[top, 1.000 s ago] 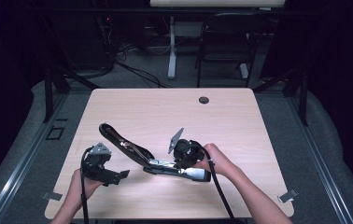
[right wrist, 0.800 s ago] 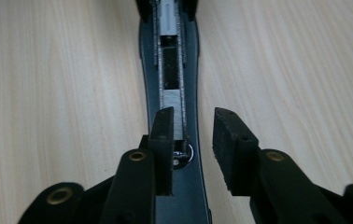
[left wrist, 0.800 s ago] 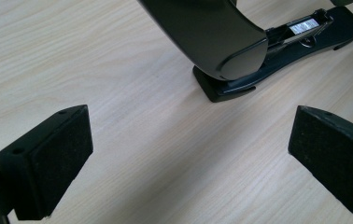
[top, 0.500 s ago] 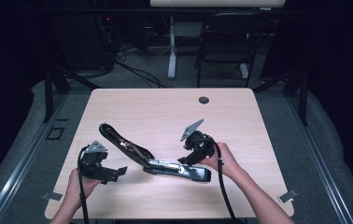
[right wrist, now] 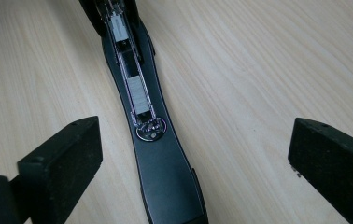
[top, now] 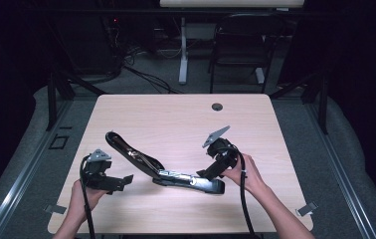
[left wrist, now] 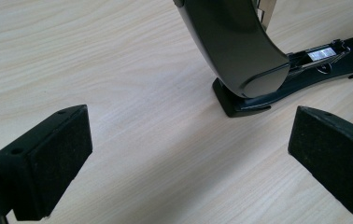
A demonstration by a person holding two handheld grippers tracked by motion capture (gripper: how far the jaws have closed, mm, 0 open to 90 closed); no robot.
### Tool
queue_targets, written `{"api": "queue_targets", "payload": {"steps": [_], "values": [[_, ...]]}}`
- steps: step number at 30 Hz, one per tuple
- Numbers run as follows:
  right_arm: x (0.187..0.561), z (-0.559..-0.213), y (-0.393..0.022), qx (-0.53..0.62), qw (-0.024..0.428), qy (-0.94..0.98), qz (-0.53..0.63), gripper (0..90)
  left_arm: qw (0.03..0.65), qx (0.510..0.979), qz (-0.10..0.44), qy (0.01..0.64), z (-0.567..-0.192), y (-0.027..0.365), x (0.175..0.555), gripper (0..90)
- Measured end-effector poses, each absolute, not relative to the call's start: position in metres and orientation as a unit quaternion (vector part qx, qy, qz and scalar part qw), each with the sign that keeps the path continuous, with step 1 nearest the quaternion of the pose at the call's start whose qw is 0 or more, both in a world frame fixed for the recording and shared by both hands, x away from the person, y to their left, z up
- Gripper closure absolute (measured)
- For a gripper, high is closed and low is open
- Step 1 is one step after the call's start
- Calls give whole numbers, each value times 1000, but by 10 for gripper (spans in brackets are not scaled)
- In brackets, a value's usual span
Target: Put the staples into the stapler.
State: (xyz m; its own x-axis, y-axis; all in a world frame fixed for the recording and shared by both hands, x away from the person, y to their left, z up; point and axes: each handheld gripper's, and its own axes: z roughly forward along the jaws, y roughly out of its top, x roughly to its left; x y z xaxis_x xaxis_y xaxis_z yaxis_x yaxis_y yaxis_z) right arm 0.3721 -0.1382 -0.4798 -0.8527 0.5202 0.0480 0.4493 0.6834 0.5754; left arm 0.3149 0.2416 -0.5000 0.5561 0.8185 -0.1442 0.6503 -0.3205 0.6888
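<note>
A black stapler (top: 168, 173) lies swung open on the wooden table (top: 176, 119); its lid arm (top: 125, 148) rises to the left and its base (top: 196, 181) lies flat to the right. My left gripper (top: 123, 181) sits left of the stapler, open, with its pads (left wrist: 48, 154) wide apart and the lid arm (left wrist: 233, 46) ahead. My right gripper (top: 207, 174) hovers over the right end of the base. Its jaws have just been opening and now stand open. The staple channel (right wrist: 137, 93) runs between the pads (right wrist: 62, 154), untouched.
A round cable grommet (top: 217, 106) sits near the table's far edge. A dark chair (top: 238, 45) and a white table leg (top: 183, 50) stand beyond it. Cables trail from both grippers toward the near edge.
My right gripper has pulled back to the right and slightly up from the stapler, and its jaws have spread wide. The left gripper and the stapler stay where they were.
</note>
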Motion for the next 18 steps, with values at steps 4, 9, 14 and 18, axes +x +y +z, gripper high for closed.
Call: {"api": "queue_targets", "payload": {"steps": [4,9,14,18], "values": [[370,-479,-145,272,61,914,294,21,364,802,120,458,-500,242,315,0],[364,-480,-153,280,67,912,292,31,363,802,116,460,-500,243,315,0],[364,-481,-155,284,70,911,290,38,363,801,120,461,-499,243,316,0],[364,-481,-154,281,69,914,286,48,359,803,115,463,-500,243,317,0]]}}
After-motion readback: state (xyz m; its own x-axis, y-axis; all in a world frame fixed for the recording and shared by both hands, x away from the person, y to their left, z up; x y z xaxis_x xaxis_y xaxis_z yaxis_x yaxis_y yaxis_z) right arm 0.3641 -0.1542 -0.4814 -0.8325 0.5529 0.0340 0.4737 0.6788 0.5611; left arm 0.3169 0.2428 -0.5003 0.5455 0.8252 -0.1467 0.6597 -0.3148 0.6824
